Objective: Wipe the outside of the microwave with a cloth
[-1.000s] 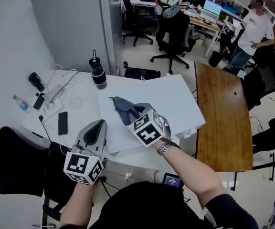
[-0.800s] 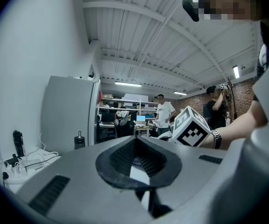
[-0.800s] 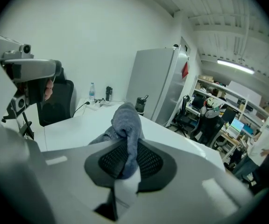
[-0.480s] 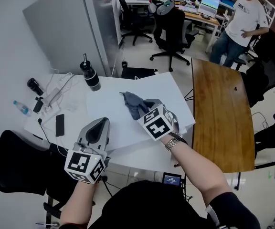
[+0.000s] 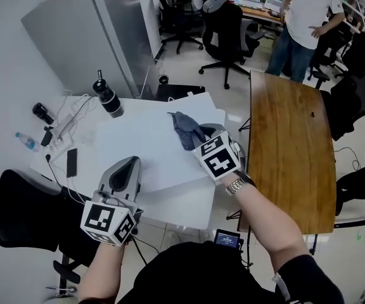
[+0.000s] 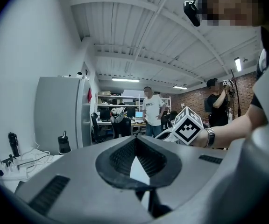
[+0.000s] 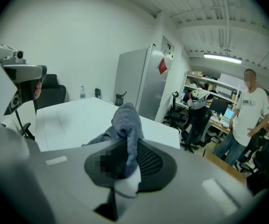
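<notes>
I find my right gripper (image 5: 203, 138) pinching the cloth (image 5: 184, 125) above the table (image 5: 132, 147), at 2 o'clock from my left gripper (image 5: 125, 166), pressed together and empty; no microwave in view, so wiping appears wholly outstanding.

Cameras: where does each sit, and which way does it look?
Head view: on the person's head, looking down at the table; shows both forearms, left gripper, right gripper.
Left gripper view: on the left gripper, looking across the room; shows its shut jaws and the right wrist.
Right gripper view: on the right gripper, looking over the table; shows its jaws shut on the cloth.
Shared: both gripper views show the fridge and a standing person.
</notes>
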Demonstrator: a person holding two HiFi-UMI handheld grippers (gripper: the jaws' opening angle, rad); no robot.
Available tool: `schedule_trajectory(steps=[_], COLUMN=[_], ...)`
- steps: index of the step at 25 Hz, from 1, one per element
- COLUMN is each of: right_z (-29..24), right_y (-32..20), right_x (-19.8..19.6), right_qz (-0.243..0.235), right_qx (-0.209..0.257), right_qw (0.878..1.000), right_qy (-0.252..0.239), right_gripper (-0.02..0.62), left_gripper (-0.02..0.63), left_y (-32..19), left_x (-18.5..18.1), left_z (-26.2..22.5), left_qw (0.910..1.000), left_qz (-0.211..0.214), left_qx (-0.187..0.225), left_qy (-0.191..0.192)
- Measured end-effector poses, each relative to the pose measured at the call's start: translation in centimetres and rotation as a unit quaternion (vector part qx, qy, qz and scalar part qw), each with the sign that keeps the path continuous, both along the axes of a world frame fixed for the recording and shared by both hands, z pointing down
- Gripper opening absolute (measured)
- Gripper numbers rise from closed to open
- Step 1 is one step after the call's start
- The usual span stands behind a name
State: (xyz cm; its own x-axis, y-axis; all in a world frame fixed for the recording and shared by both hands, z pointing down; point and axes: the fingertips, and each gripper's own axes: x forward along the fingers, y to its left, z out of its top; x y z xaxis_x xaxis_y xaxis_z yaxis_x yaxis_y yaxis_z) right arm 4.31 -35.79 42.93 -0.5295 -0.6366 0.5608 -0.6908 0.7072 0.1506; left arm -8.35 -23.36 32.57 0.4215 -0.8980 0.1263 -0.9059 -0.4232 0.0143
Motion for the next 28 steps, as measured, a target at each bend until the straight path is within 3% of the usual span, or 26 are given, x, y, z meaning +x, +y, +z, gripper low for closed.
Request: schedule_trajectory(steps=[10,28], right_z=[-0.1,1.7], right_y=[-1.6,-4.2], right_x=[6.8,12.8], right_qz=[0.015,0.048], right_qx=[0.007,0.007], right_qw=[0.999,0.994], right_qy=[-0.027,-0.094], right_gripper=[0.049,0.049], left_gripper=[0.006,0.005], left_y=[0.1,0.4], left_x=[4.4,7.2], left_z=[0.2,-0.1], left_qw=[0.9997,0.998], left_qz=[-0.016,-0.048], left_qx=[-0.006,-0.009], left_qy=[-0.015,-0.041])
